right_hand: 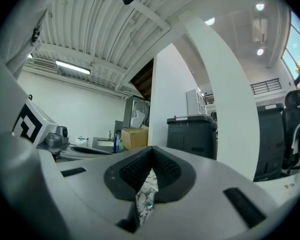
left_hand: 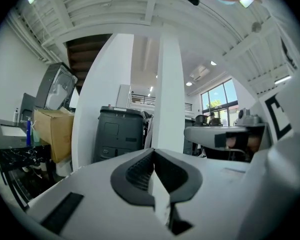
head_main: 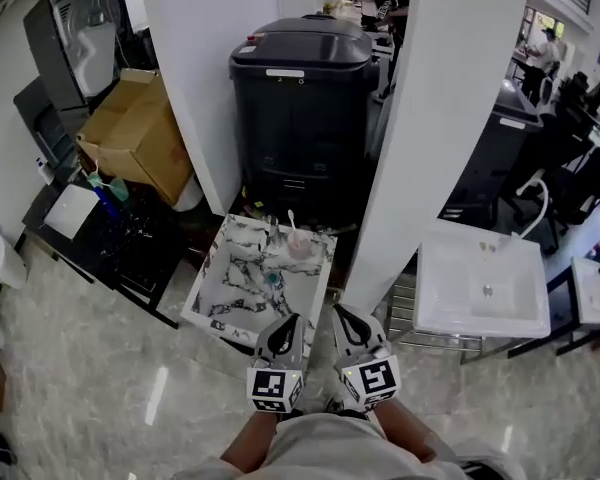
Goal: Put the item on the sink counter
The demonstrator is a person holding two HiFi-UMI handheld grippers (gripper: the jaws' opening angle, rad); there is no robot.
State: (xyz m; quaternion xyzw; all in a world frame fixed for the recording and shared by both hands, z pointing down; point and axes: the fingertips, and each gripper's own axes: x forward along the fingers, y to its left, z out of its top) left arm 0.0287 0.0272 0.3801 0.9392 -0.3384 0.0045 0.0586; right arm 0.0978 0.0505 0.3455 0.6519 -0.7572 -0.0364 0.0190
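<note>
A black washing machine [head_main: 305, 98] stands at the far side, between a white pillar on the left [head_main: 205, 68] and a wider white pillar on the right [head_main: 430, 118]. In front of it, filling the gap between them, sits a marble-patterned desk [head_main: 225, 303]. Its far edge lies at the machine's base and its near edge is just ahead of both claws. To the right, beyond the right pillar, is a white basin [head_main: 435, 268]. To the left lies glossy pale floor [head_main: 100, 368], open up to a dark low unit.

A small pink cup [head_main: 298, 243] with a white stick upright in it stands on the desk by the far right corner. A tiny teal thing [head_main: 272, 280] lies near the middle. The near left part of the top is bare marble.

The left claw [left_hand: 152, 153] has its tips pressed together on nothing. The right claw [right_hand: 151, 149] is closed too, also holding nothing.
</note>
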